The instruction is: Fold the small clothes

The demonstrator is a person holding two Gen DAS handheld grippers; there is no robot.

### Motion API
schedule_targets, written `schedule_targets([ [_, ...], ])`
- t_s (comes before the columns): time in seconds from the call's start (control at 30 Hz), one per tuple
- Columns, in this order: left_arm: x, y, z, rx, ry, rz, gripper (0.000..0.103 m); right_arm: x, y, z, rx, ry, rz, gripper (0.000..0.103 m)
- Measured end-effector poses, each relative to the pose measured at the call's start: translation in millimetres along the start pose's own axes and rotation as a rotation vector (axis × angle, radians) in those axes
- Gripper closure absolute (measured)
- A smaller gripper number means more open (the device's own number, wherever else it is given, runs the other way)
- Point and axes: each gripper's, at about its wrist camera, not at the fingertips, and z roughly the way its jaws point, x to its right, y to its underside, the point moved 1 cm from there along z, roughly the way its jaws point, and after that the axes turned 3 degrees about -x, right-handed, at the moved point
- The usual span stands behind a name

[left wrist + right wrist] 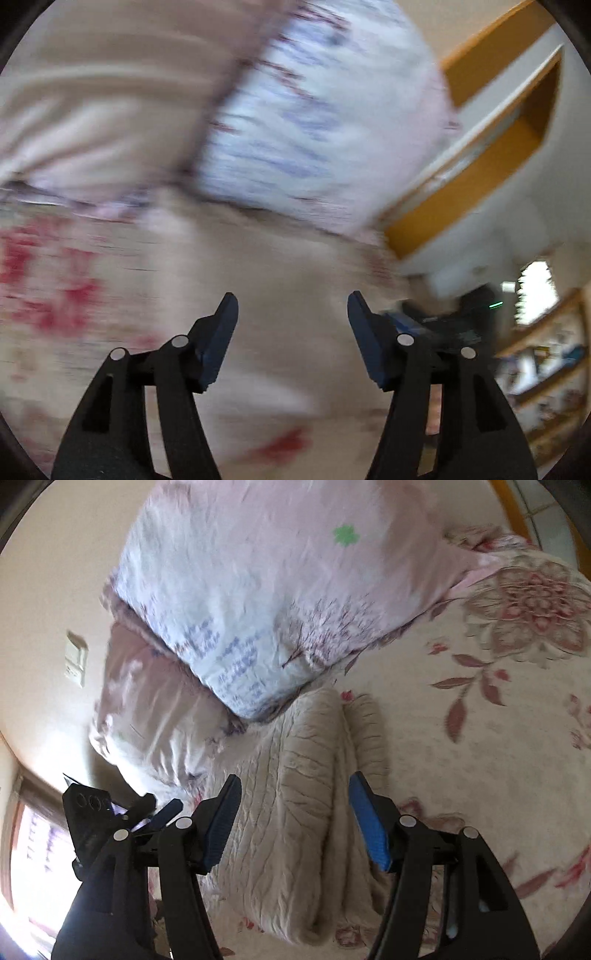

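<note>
A beige knitted garment lies folded in a long bundle on the floral bedspread. My right gripper hovers over its near half, open, with nothing between the fingers. To its left, the left gripper shows as a dark body with one blue pad. The left wrist view is heavily blurred. There my left gripper stands open over pale beige cloth, gripping nothing. The right gripper is a blurred blue-and-black shape beside it.
Two pink and white patterned pillows rest at the head of the bed just beyond the garment. A wall switch and a bright window are at the left. An orange wooden frame and shelves stand at the right.
</note>
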Motion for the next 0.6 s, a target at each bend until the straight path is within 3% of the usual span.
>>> schedule_targets([
  [0.13,-41,8,2,-0.029,-0.110,-0.079,0.042,-5,-10,29,-0.041,0.071,-0.006,0.042],
  [0.27,-54,16,12,-0.058,-0.133,-0.098,0.042,-3,-21,50,-0.060,0.128,-0.032,0.049],
  [0.33,-52,19,20,-0.072,-0.126,-0.092,0.041,-4,-22,59,-0.072,0.133,-0.043,0.074],
  [0.4,-50,19,29,-0.083,-0.118,-0.089,0.040,-9,-21,64,-0.079,0.162,-0.093,0.087],
  [0.43,-50,19,30,-0.085,-0.112,-0.091,0.040,-14,-19,61,-0.055,0.176,-0.127,0.094],
  [0.6,-45,17,39,-0.101,-0.059,-0.097,0.038,-52,-15,18,0.170,0.217,-0.300,0.094],
])
